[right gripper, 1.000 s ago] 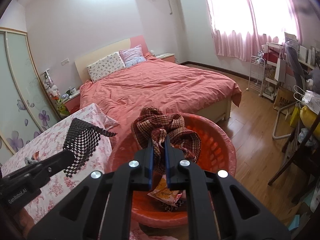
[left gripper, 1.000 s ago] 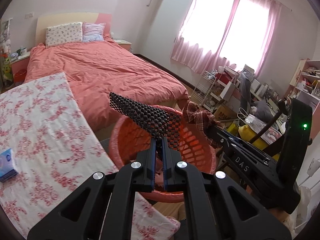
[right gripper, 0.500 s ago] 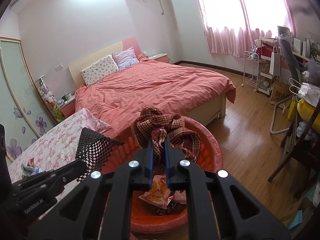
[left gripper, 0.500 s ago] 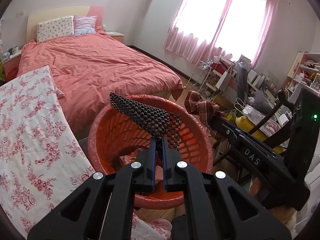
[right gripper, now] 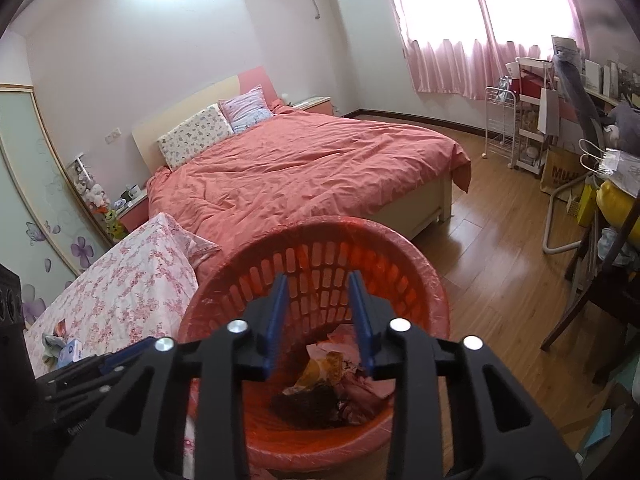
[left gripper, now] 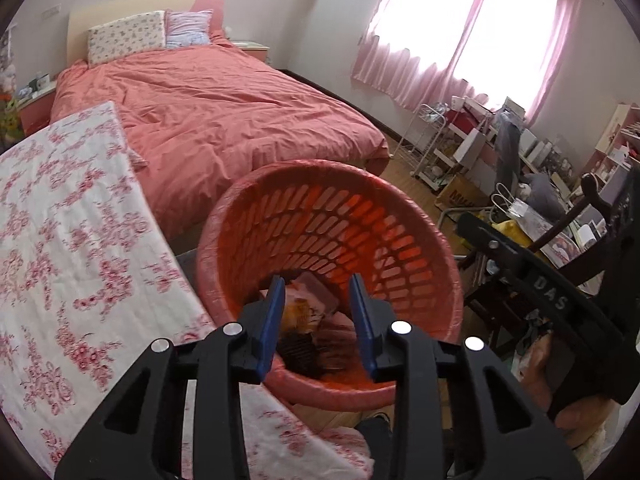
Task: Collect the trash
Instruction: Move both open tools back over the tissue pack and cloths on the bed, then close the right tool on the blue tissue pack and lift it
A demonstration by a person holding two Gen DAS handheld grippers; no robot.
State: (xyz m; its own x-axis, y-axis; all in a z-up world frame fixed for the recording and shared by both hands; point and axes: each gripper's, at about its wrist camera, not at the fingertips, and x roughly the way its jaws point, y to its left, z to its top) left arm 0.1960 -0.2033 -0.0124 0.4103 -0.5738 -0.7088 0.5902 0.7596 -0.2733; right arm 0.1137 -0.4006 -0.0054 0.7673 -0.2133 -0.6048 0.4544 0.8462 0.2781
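The trash [right gripper: 320,392] lies in the basket [left gripper: 400,216] bottom, below my tools. My left tool [left gripper: 318,296] and right tool [right gripper: 318,292] have just been opening, jaws narrowly apart, nothing between them. Floral surface [left gripper: 72,240] at 9 o'clock, bed [right gripper: 304,168] at 12.

Left black hand-held gripper [left gripper: 316,284] with blue-padded fingers tilts downward, jaws just opened, nothing between them; right black hand-held gripper [right gripper: 318,282] likewise, empty.
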